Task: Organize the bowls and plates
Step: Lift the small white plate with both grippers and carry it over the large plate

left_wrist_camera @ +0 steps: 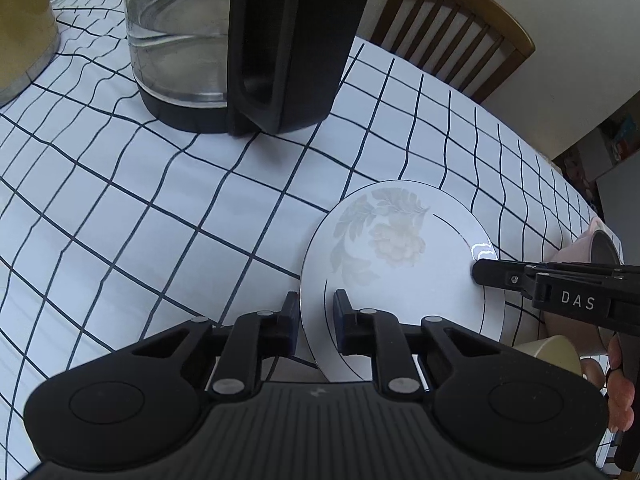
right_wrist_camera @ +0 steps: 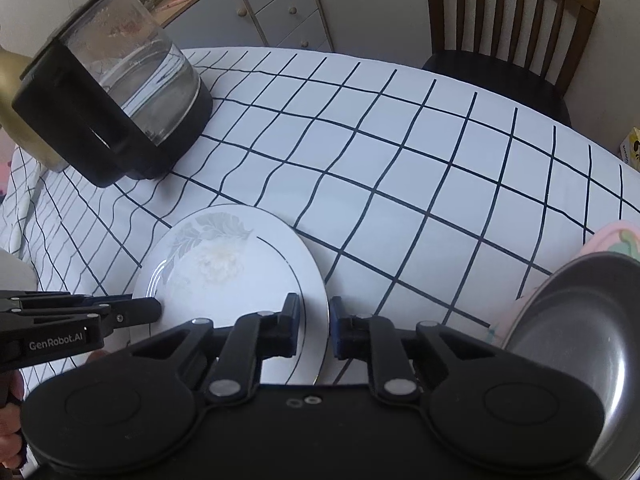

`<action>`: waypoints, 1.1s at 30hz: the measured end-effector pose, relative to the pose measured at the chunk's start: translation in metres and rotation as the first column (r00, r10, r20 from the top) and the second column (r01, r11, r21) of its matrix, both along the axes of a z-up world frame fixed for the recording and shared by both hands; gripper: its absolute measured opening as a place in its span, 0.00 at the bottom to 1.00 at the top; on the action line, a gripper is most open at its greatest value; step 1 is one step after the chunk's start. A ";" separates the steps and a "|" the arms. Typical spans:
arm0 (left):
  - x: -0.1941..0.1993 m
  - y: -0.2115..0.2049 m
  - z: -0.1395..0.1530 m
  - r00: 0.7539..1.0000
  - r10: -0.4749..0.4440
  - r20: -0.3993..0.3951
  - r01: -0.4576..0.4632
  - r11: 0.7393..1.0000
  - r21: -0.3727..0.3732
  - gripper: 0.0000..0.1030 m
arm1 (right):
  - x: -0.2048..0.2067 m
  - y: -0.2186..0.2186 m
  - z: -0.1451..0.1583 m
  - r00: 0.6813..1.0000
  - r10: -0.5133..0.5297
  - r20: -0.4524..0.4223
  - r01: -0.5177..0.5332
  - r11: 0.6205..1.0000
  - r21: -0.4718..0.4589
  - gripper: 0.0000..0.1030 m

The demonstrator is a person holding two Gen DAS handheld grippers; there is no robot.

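Observation:
A white plate (left_wrist_camera: 400,248) with a pale flower print and thin dark rings lies on the checked tablecloth (left_wrist_camera: 160,220). My left gripper (left_wrist_camera: 317,312) is shut on its near-left rim, one finger outside the edge and one on top. In the right wrist view the same plate (right_wrist_camera: 224,264) has my right gripper (right_wrist_camera: 314,320) shut on its near-right rim. Each gripper shows in the other view: the right gripper (left_wrist_camera: 480,276) pinches the plate's right edge and the left gripper (right_wrist_camera: 154,308) its left edge. A grey bowl (right_wrist_camera: 580,340) rests on pink dishes (right_wrist_camera: 612,236) at the right.
A glass kettle (right_wrist_camera: 132,92) with a black base and handle stands behind the plate, a yellowish container (left_wrist_camera: 24,20) beside it. A wooden chair (right_wrist_camera: 508,12) is at the far table edge. A cream cup (left_wrist_camera: 552,352) sits near the person's hand (left_wrist_camera: 620,392).

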State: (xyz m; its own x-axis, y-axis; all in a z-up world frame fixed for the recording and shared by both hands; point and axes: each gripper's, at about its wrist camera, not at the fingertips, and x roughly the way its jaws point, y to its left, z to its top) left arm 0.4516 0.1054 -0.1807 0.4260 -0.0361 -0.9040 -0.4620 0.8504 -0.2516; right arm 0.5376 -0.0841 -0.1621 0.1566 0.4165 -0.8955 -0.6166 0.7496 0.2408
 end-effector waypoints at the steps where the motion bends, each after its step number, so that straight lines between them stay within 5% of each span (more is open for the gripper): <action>1: 0.000 0.001 0.002 1.000 0.004 0.005 -0.004 1.000 0.000 0.16 | -0.001 0.000 0.002 1.000 -0.001 0.003 0.001 1.000 0.005 0.15; 18: -0.020 -0.013 0.063 0.997 -0.028 0.073 0.027 0.999 0.017 0.16 | -0.015 -0.020 0.055 0.996 -0.079 0.038 0.076 0.993 0.085 0.12; 33: -0.105 -0.046 0.103 0.987 -0.097 0.131 0.095 0.995 0.015 0.16 | -0.103 -0.061 0.100 0.984 -0.172 0.052 0.166 0.980 0.108 0.12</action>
State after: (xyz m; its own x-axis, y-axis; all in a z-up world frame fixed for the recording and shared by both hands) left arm 0.3466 0.0597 -0.0782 0.5359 -0.0749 -0.8409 -0.3416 0.8916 -0.2971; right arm 0.4349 -0.1451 -0.0621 0.2853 0.4684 -0.8362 -0.4987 0.8176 0.2879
